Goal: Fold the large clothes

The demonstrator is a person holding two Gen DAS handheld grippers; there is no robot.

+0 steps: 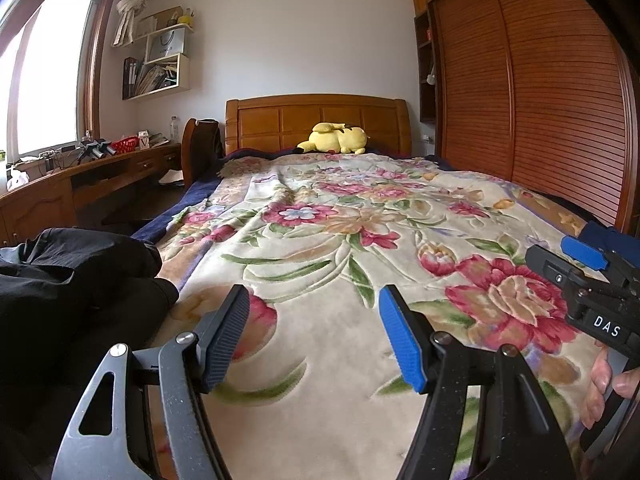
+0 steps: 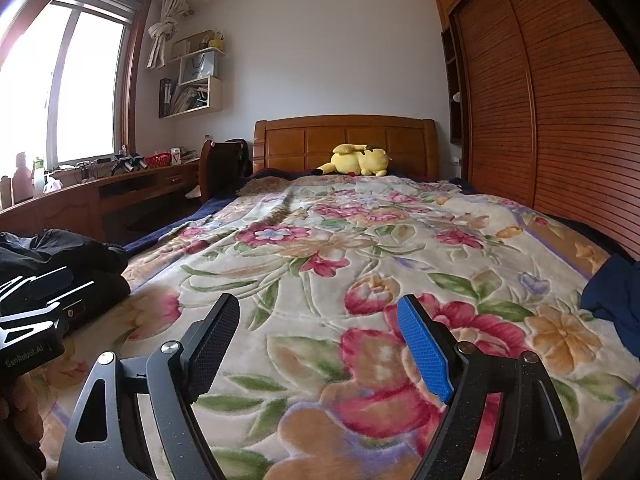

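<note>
Left wrist view is showing the crumpled black fabric garment (image 1: 76, 276) lying heaped at the near left edge of the bed, on the cream floral blanket (image 1: 320, 232). Its long axis cannot be told, since it is bunched with folds running across and spilling past the frame's left side. In the right wrist view the same black garment (image 2: 68, 256) is sitting at the left, partly behind the left tongs.

The left tongs (image 1: 314, 332) are standing wide apart over the blanket, gripping nothing, with one black pad and one blue pad. The right tongs (image 2: 318, 344) are likewise spread wide and empty above a large red flower, well apart from the garment. A hand (image 1: 604, 384) is gripping the right tool's handle at the frame's right edge.

A dark blue cloth (image 2: 616, 296) is lying at the bed's right edge. Farther off, a yellow plush toy (image 1: 334, 138) is resting against the wooden headboard (image 1: 280, 120), with a wooden slatted wardrobe (image 1: 540, 100) rising on the right.
</note>
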